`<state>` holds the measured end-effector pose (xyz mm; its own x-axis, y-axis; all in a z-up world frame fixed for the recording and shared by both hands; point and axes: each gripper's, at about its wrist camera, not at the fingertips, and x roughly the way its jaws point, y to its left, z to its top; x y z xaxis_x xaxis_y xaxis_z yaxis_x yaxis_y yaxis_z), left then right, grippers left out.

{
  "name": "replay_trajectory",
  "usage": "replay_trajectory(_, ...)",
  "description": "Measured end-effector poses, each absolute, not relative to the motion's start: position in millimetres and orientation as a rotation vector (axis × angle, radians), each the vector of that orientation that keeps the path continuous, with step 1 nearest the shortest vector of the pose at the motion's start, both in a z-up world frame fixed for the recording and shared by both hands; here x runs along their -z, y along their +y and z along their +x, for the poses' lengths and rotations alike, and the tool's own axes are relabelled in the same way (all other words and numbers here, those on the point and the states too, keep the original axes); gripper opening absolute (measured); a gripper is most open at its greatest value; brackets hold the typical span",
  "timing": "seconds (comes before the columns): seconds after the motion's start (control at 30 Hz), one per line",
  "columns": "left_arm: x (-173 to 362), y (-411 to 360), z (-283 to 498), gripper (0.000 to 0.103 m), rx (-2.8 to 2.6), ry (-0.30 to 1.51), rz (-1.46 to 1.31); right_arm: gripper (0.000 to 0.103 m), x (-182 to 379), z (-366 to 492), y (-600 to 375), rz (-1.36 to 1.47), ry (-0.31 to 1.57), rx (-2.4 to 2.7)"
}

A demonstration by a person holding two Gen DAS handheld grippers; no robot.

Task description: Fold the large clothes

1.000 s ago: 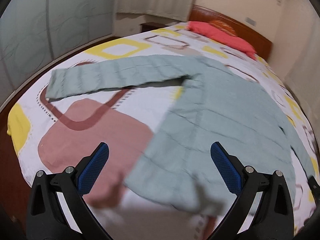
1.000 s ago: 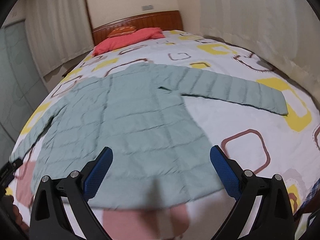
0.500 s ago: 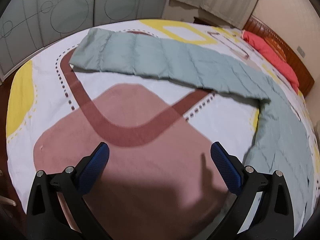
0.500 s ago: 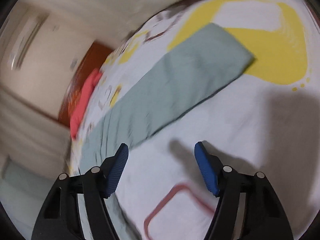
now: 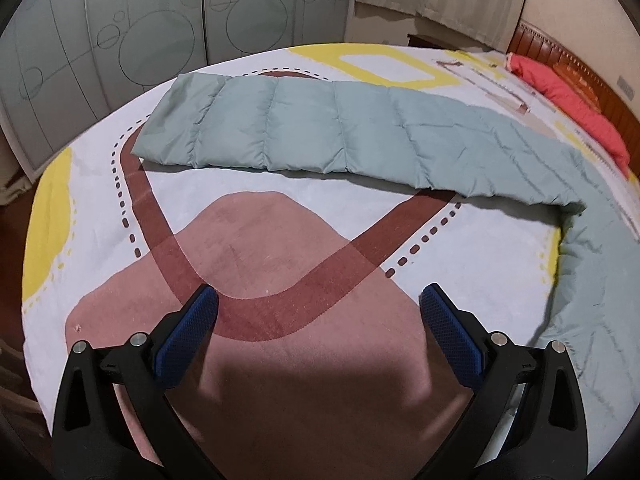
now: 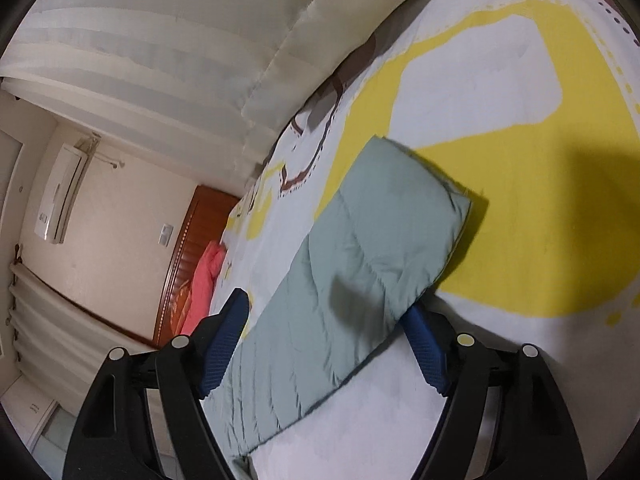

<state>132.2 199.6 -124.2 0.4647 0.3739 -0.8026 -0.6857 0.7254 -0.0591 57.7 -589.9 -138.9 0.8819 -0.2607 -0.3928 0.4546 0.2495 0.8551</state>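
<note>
A pale green quilted jacket lies spread flat on the bed. In the left wrist view its left sleeve (image 5: 320,128) stretches across the bedspread, with the cuff at upper left. My left gripper (image 5: 318,312) is open and empty above the pink patch of the bedspread, short of the sleeve. In the right wrist view the other sleeve (image 6: 360,280) runs between the open fingers of my right gripper (image 6: 324,320), which straddles it a little back from the cuff. The sleeve covers part of the right finger.
The bedspread (image 5: 460,264) is white with yellow, pink and brown shapes. A red pillow (image 5: 572,108) lies by the wooden headboard (image 5: 600,92). Frosted wardrobe doors (image 5: 160,20) stand past the bed's left edge. A curtain (image 6: 200,40) hangs along the right side.
Both grippers have swung outward from the jacket's hem toward the sleeves. The left has closed in on the left sleeve. The right has moved over the right sleeve, which now lies between its fingers.
</note>
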Motion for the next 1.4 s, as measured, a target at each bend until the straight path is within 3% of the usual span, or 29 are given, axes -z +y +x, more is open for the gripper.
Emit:
replay_trajectory(0.13, 125.1, 198.9, 135.1, 0.101, -0.684, 0.876, -0.386, 0.072, 140.7, 59.9, -595.4, 1.188, 0.19, 0.531)
replay_trajectory(0.2, 125.4, 199.7, 135.7, 0.101, -0.684, 0.878, -0.386, 0.053, 137.2, 66.6, -596.3, 1.131, 0.236, 0.561)
replay_trajectory(0.27, 125.1, 200.5, 136.3, 0.101, -0.682, 0.878, -0.387, 0.021, 141.8, 69.4, -601.0, 1.118, 0.271, 0.571)
replay_trajectory(0.37, 124.9, 202.8, 140.5, 0.101, -0.679, 0.885, -0.371, 0.01, 144.7, 76.5, -609.3, 1.132, 0.31, 0.556)
replay_trajectory(0.6, 126.9, 206.0, 148.6, 0.101, -0.688, 0.897, -0.34, 0.007, 75.2, 101.8, -557.4, 0.829, 0.324, 0.479)
replay_trajectory(0.83, 128.9, 205.2, 145.3, 0.101, -0.682, 0.876, -0.344, 0.006, 26.1, 170.5, -428.9, 0.566, 0.422, 0.213)
replay_trajectory(1.17, 130.2, 204.4, 142.2, 0.101, -0.681, 0.856, -0.342, 0.006, 22.8, 256.4, -253.7, 0.358, 0.563, -0.089)
replay_trajectory(1.4, 130.3, 204.5, 141.6, 0.101, -0.68, 0.852, -0.343, 0.006, 54.5, 289.7, -165.1, 0.205, 0.733, -0.195)
